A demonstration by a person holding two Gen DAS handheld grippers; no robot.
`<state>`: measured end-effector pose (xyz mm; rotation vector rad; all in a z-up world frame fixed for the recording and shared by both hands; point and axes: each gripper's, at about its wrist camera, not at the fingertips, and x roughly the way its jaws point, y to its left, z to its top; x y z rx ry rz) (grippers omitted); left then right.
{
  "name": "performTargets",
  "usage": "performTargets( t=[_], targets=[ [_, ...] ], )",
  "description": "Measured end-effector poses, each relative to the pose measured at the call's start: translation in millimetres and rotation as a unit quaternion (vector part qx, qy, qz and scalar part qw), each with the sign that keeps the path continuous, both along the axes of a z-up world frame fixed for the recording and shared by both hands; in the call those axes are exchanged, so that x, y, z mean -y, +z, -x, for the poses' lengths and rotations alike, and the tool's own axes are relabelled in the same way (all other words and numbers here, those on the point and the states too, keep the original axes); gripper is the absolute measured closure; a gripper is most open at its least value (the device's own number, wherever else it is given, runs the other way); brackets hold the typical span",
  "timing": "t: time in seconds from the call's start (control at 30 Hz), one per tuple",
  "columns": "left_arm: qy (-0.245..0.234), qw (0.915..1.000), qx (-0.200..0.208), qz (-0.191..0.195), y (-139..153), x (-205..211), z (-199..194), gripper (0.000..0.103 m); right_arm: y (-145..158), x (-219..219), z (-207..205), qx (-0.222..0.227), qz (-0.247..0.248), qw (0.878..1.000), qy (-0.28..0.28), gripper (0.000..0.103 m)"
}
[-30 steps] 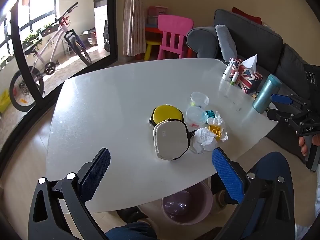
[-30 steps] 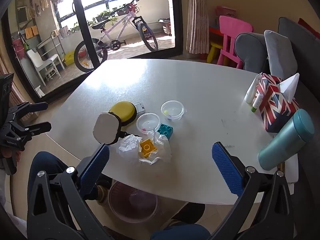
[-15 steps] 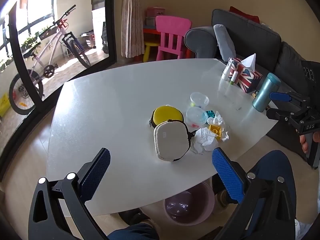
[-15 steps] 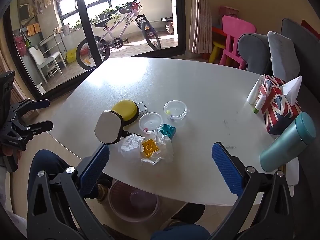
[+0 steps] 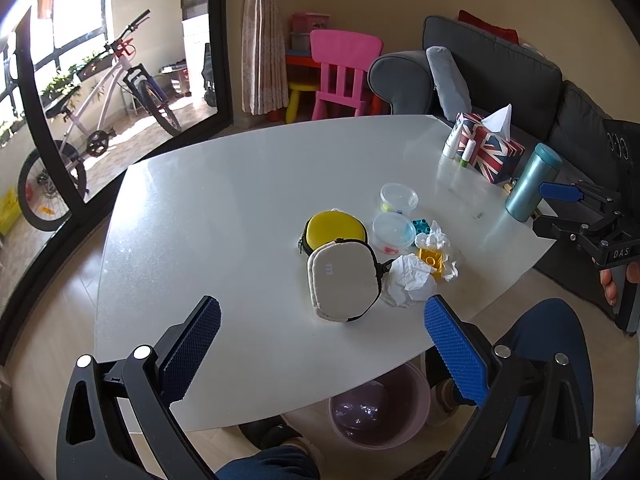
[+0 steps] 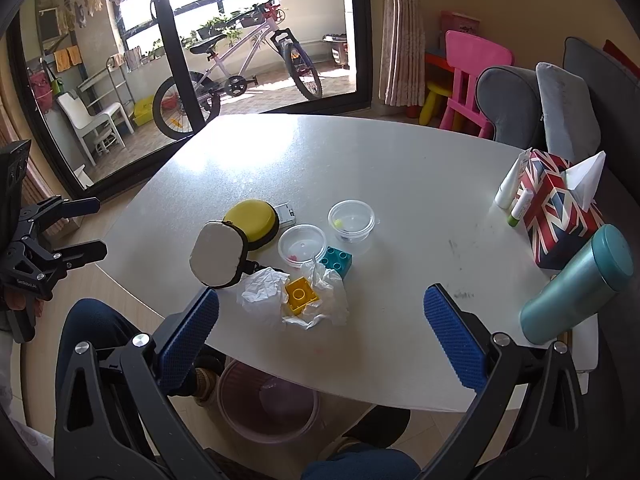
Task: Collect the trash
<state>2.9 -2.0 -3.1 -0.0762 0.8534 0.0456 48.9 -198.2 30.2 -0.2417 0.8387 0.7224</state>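
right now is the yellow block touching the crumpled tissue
Touching. The right wrist view shows the yellow block sitting on the crumpled tissue, with paper folded up against its sides.

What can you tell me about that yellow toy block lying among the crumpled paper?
The yellow toy block is a small square brick of glossy plastic with one round hollow stud on top. It sits flat and upright near the table's front edge, nestled on crumpled white tissue that curls up around its sides. A second tissue wad lies just left of it, and a teal block stands behind, apart from it. Neither gripper touches it.
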Motion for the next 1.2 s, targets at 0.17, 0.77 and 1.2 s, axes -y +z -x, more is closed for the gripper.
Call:
performTargets(
  t=[0.17, 0.77, 1.2],
  targets=[
    [0.001, 1.0000, 0.002, 0.000, -0.6, -1.2, 0.1, 0.006, 0.1, 0.3, -1.3, -0.001, -0.001, 1.000, -0.001, 0.003],
    [-0.001, 1.0000, 0.001, -0.003, 1.5, -0.9, 0.5, 0.006, 0.7, -0.2, -1.7, -0.001, -0.003, 1.000, -0.001, 0.003],
    [-0.002, 1.0000, 0.000, -0.004, 1.7, -0.6, 0.6, 0.006, 1.8, 0.9, -2.6, -0.002, -0.005, 1.000, -0.001, 0.003]
  ],
)
